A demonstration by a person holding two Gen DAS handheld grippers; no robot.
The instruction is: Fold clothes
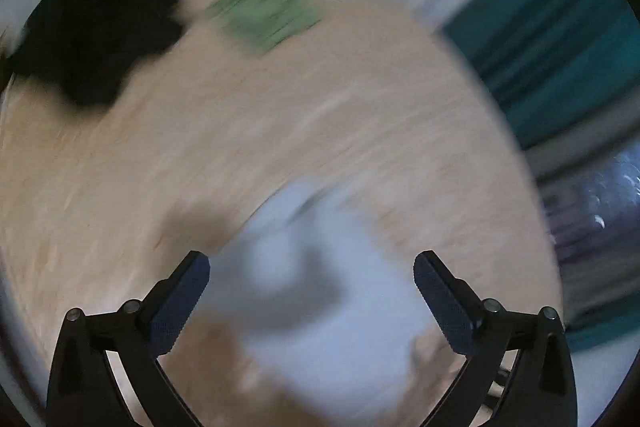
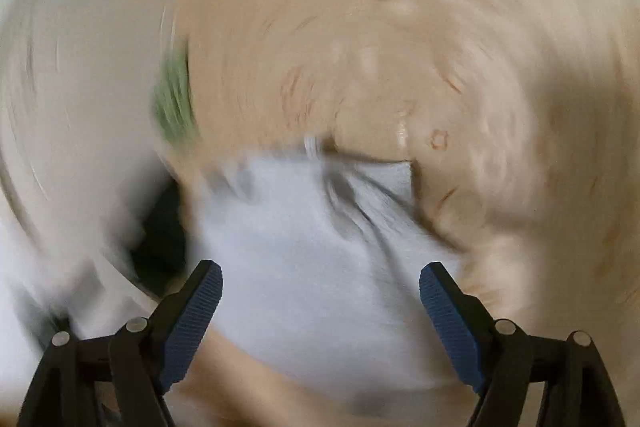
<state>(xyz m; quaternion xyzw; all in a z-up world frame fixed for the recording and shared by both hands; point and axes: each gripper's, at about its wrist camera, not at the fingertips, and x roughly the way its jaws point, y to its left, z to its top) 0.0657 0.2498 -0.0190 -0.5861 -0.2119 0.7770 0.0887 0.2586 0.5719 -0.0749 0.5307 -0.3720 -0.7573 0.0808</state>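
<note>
Both views are smeared by motion. A pale grey-white garment lies rumpled on the light wooden table, below my left gripper, whose dark blue pads stand wide apart with nothing between them. In the right wrist view the same garment spreads flat with creases near its far edge. My right gripper hangs over it, open, its blue pads clear of the cloth.
A black garment lies at the table's far left and a green folded cloth behind it, the green cloth also showing left in the right wrist view. A teal surface lies beyond the table's right edge.
</note>
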